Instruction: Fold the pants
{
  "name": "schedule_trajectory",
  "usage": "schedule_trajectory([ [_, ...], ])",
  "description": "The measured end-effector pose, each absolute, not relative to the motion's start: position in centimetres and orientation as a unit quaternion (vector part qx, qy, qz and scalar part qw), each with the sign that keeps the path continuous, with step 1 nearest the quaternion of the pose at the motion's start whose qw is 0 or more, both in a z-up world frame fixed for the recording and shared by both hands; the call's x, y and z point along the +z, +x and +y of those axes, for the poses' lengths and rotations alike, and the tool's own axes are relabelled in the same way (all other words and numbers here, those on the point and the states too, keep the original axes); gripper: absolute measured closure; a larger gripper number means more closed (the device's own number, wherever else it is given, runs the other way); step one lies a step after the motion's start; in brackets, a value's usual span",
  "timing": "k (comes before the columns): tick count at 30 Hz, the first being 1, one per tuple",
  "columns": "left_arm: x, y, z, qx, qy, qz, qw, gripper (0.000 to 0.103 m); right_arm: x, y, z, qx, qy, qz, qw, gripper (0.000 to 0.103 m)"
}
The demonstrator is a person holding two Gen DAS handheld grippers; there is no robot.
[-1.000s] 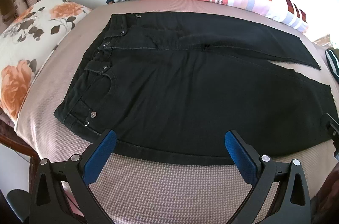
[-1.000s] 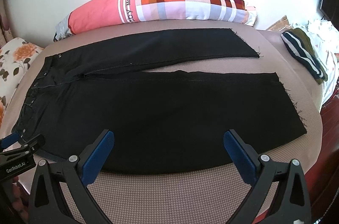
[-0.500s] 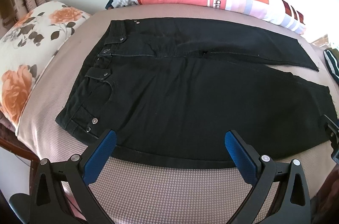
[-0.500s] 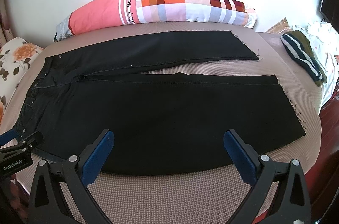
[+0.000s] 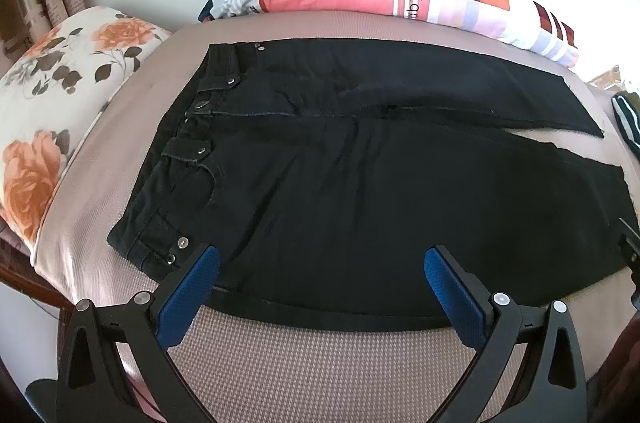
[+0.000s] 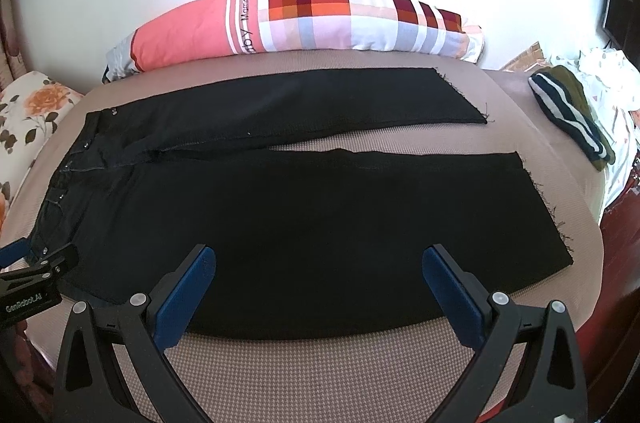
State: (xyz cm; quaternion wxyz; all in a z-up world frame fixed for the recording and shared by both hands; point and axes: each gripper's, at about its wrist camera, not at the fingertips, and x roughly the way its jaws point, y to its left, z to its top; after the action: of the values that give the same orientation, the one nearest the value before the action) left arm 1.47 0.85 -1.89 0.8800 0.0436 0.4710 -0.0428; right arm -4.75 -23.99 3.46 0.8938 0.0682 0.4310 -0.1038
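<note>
Spread flat before me, black pants (image 5: pixel 360 191) lie unfolded on a pinkish-beige bed (image 5: pixel 320 355), which serves as the landmark. Their waistband sits toward the bed's left end beside a floral pillow (image 5: pixel 48 127); both legs run to the right, slightly parted. My left gripper (image 5: pixel 320 263) hovers at the near hem by the waist, its jaws spread wide and holding nothing. My right gripper (image 6: pixel 318 261) hovers over the nearer leg, jaws equally wide and empty. Along the bed's far edge rests a long pink and checked bolster (image 6: pixel 304 23). At the bed's right end lies a dark striped garment (image 6: pixel 568 115), partly cut off in the left view. Black fabric swallows most fold detail. Frame corners are dark, hiding the surroundings.
</note>
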Motion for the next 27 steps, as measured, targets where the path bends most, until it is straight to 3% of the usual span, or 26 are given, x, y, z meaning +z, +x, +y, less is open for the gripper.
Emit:
schedule_trajectory([
  [17,-0.1,7.4,5.5,-0.035,0.011,0.485,0.874,0.001,3.6,-2.0,-24.6,-0.075,0.099,0.456,0.881,0.0],
  [27,2.0,17.5,14.9,-0.037,-0.098,0.475,0.874,0.001,5.6,2.7,-24.3,0.003,0.094,0.384,0.918,0.0],
])
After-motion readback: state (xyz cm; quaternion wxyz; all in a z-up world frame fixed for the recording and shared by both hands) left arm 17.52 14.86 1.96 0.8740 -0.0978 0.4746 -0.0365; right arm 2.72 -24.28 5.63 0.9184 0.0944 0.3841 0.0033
